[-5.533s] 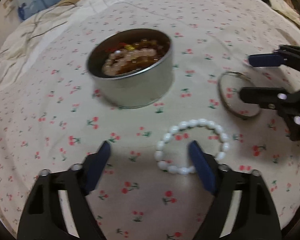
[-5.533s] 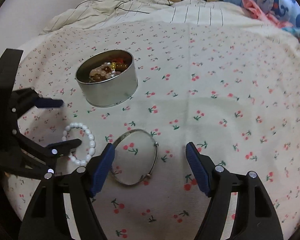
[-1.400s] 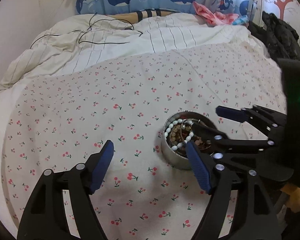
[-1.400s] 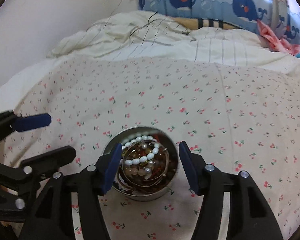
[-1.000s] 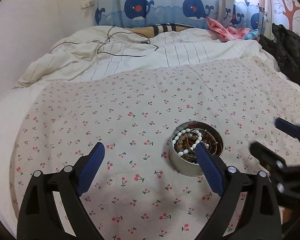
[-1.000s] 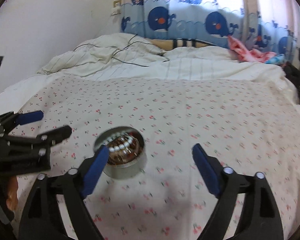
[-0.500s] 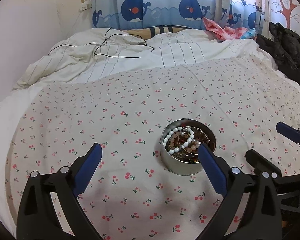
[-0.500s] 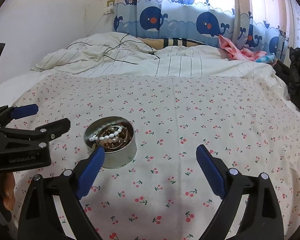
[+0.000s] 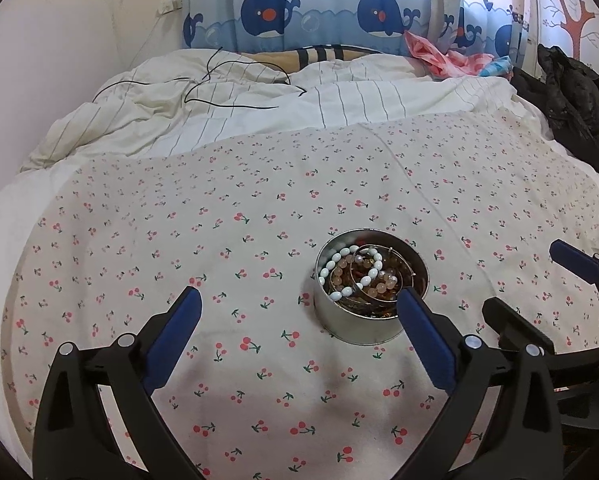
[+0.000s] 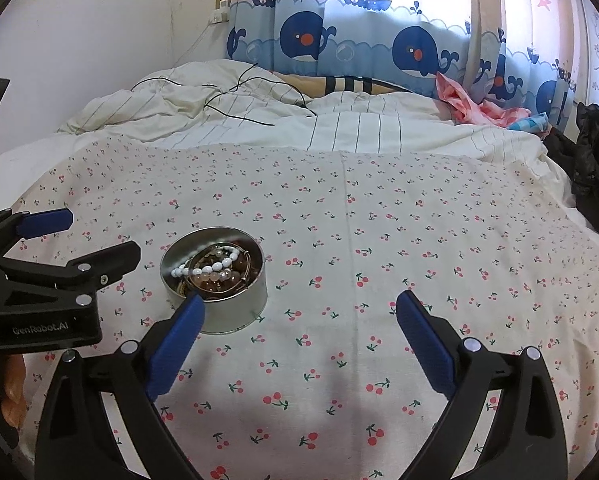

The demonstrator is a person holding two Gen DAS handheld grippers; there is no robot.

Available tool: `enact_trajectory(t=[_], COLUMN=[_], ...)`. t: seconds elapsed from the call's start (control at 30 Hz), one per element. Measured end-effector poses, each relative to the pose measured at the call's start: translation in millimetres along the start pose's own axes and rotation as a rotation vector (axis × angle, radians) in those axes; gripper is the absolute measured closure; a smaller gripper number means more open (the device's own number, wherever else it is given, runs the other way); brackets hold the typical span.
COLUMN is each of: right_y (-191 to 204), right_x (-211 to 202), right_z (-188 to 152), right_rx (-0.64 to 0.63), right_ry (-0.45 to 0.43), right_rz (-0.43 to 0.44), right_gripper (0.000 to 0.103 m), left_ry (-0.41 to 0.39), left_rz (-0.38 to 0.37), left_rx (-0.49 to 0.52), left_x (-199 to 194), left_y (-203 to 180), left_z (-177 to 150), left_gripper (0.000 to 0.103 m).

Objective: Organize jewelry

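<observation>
A round metal tin [image 9: 359, 326] stands on the cherry-print bedspread [image 9: 219, 240]. A white bead bracelet [image 9: 326, 271] and a thin metal bangle [image 9: 373, 246] lie on top of the brown and pink beads inside it. My left gripper [image 9: 299, 300] hovers near the tin with its right fingertip in front of the rim. Its jaws are wide and still easing apart, with nothing between them. My right gripper [image 10: 301, 303] is to the right of the tin [image 10: 239, 312]. Its jaws are opening and hold nothing. Each gripper shows in the other's view: the left gripper [image 10: 99, 234] and the right gripper [image 9: 524, 278].
A striped white duvet [image 9: 259, 120] with a black cable [image 9: 235, 100] is bunched at the far end of the bed. A dark jacket [image 9: 571, 96] lies at the right edge. A wall runs along the left. A person's fingers [image 10: 13, 396] hold the left gripper.
The bracelet and bangle, earlier flat on the bedspread, now lie in the tin. Both grippers have drawn back and up from the tin, and their jaws stand a little wider.
</observation>
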State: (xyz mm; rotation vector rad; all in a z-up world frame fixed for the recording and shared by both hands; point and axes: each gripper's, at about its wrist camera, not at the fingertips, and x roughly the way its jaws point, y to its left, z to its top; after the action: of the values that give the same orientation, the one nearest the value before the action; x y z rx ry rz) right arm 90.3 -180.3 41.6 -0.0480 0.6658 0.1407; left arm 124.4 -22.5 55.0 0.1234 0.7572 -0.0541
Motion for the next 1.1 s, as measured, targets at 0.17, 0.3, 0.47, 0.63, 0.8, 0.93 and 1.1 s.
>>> enact_trajectory(t=[0.17,0.3,0.47,0.63,0.8,0.93,1.1], right_y=[-0.7,-3.3,-2.2,-2.7,-2.4,-3.6,-4.0], right_x=[0.1,0.6,0.6,1.6,2.3,2.7,3.0], right_z=[-0.8,-2.2,-1.6,-1.8,-1.2,-2.1,-2.6], right_rx=[0.003,0.001,0.002,-0.002,-0.001,-0.003,-0.003], right_ry=[0.002,0.003,0.003,0.005,0.007,0.009,0.010], right_rz=[0.000,0.000,0.000,0.001,0.002,0.002,0.001], right_gripper=[0.010,0.010,0.010,0.010,0.010,0.010,0.010], left_ry=[0.000,0.002,0.001,0.001,0.001,0.001,0.001], left_rz=[0.002,0.002,0.002,0.002,0.002,0.002,0.003], left_rx=[-0.006,-0.009,-0.010,-0.010,-0.009,-0.010,-0.009], left_x=[1.0,1.0,1.1,1.0,0.9,0.9,1.0], left_y=[1.5,1.5,1.6,1.5,1.5,1.5,1.5], left_z=[-0.2,-0.1,-0.1,-0.1,-0.2,-0.1,-0.2], left_gripper=[0.008,0.008,0.008,0.008,0.008,0.008,0.008])
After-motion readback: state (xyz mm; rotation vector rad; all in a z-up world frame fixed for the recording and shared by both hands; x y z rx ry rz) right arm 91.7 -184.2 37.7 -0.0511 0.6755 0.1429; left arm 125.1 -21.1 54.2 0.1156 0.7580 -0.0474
